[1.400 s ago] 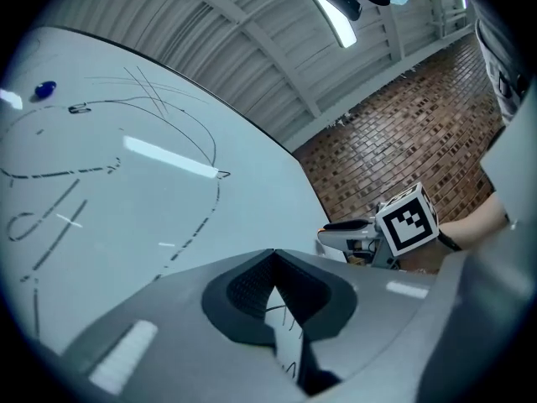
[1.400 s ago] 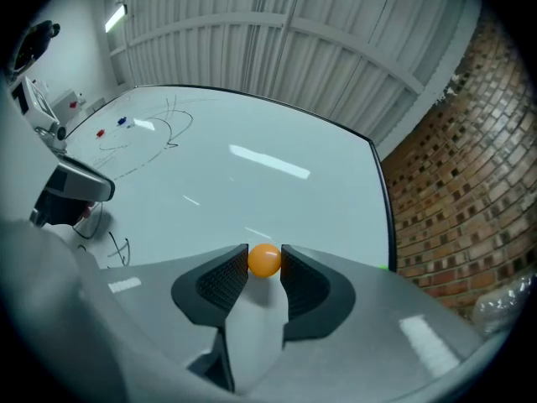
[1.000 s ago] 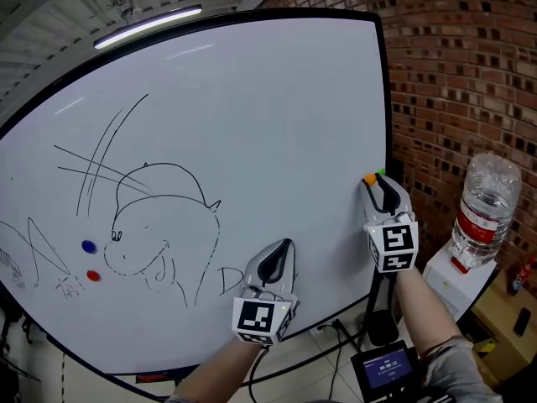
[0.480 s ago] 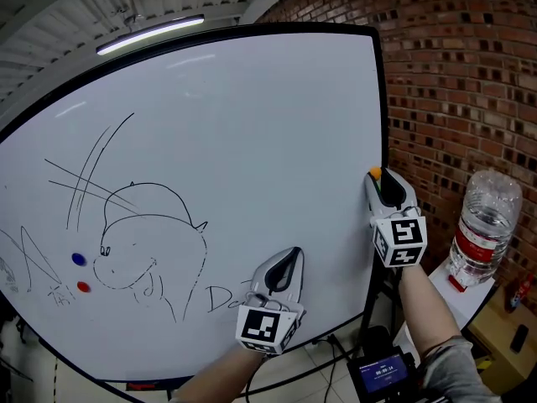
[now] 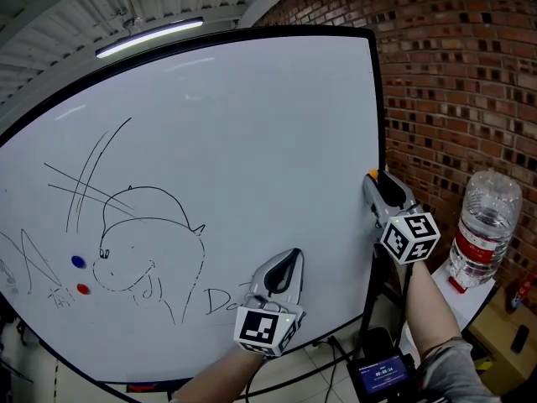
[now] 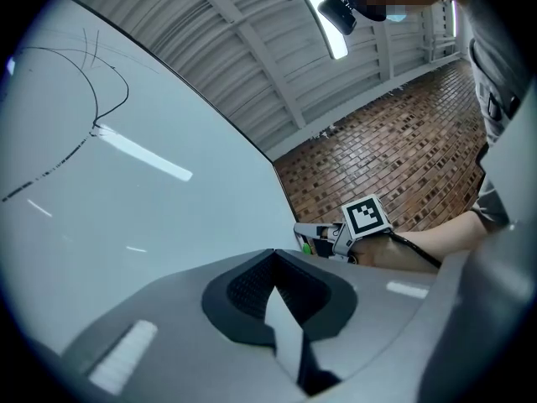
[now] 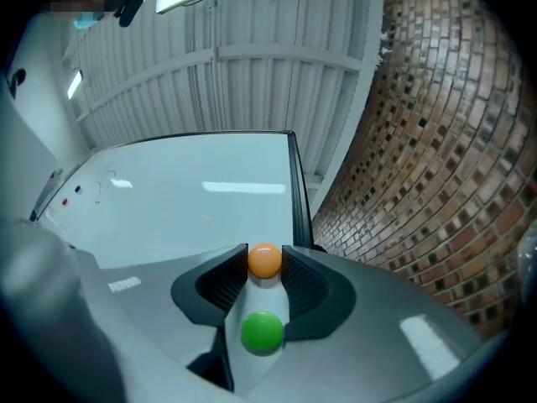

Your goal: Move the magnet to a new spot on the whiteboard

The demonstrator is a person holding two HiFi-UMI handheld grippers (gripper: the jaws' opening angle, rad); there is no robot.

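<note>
The right forearm reaches up beside the right edge of the whiteboard [image 5: 252,124]. The right gripper [image 5: 379,181] tilts upward with its marker cube [image 5: 410,237] canted, and its jaws pinch the orange magnet [image 7: 265,260] at their tips, with a green magnet [image 7: 263,332] deeper between them. The left gripper [image 5: 285,259], lower near the board's bottom edge, points upward with its jaws closed on nothing.

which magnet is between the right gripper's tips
The orange magnet, at the tips of the right gripper. The green magnet lies farther back in the gap; the blue magnet and red magnet sit far across the whiteboard.
</note>
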